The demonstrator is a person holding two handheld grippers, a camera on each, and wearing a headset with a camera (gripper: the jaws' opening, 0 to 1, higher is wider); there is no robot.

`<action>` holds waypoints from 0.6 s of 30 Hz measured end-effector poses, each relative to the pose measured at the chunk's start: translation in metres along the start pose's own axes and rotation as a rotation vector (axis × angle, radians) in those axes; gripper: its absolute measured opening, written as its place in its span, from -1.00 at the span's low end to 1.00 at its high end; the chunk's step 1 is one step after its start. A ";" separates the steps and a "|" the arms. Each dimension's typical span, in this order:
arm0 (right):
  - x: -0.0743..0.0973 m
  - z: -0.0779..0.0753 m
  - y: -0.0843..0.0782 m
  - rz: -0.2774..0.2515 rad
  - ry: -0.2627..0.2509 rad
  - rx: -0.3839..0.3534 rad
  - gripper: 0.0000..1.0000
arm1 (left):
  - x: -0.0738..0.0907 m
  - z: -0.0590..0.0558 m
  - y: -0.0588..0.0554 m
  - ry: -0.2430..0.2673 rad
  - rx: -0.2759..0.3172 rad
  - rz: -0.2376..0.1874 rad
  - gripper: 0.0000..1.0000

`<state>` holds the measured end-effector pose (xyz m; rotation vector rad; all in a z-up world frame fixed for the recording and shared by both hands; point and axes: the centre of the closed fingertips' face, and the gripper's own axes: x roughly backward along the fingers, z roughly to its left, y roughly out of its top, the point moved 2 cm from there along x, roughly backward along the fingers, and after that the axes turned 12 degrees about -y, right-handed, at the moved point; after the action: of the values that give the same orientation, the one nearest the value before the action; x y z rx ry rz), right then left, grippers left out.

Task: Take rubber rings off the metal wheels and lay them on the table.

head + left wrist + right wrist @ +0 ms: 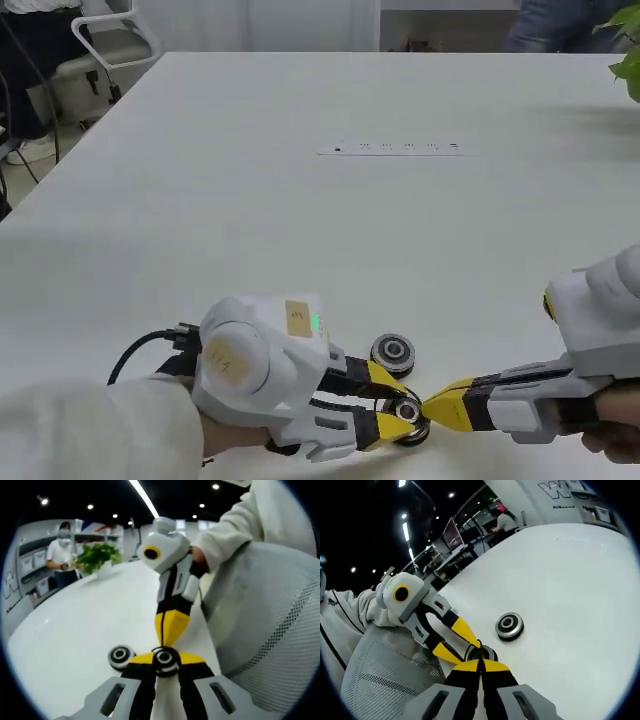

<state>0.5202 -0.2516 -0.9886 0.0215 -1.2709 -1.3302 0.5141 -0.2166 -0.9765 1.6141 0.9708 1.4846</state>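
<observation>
My left gripper (398, 404) (165, 666) is shut on a metal wheel (407, 411) (165, 659) with a black rubber ring, holding it just above the table's near edge. From the right, my right gripper (432, 408) (481, 665) has its yellow jaws shut, the tips pressed against the rim of that held wheel (481, 653). Whether they pinch the ring I cannot tell. A second wheel (392, 352) (120, 656) (510, 625), also with a black ring, lies flat on the white table (300, 200) just beyond the two grippers.
A flush socket strip (395, 148) sits in the table's middle, far from the work. A green plant (630, 60) (97, 555) stands at the far right corner. A chair (110, 40) is beyond the far left edge. A person (60, 550) stands behind the plant.
</observation>
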 end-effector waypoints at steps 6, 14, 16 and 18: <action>0.004 0.003 0.005 -0.018 0.011 -0.023 -1.00 | 0.014 -0.005 0.019 -0.012 -0.021 -0.017 -0.50; 0.007 0.009 0.009 -0.038 0.027 -0.050 -1.00 | 0.027 -0.013 0.055 -0.016 -0.078 -0.028 -0.15; 0.008 0.009 0.010 -0.040 0.034 -0.064 -1.00 | 0.030 -0.018 0.062 -0.027 -0.085 -0.039 -0.09; 0.009 0.010 0.012 -0.049 0.035 -0.070 -1.00 | 0.034 -0.020 0.067 -0.023 -0.099 -0.032 0.00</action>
<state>0.5198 -0.2479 -0.9708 0.0272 -1.2006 -1.4102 0.4993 -0.2159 -0.8998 1.5350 0.8925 1.4667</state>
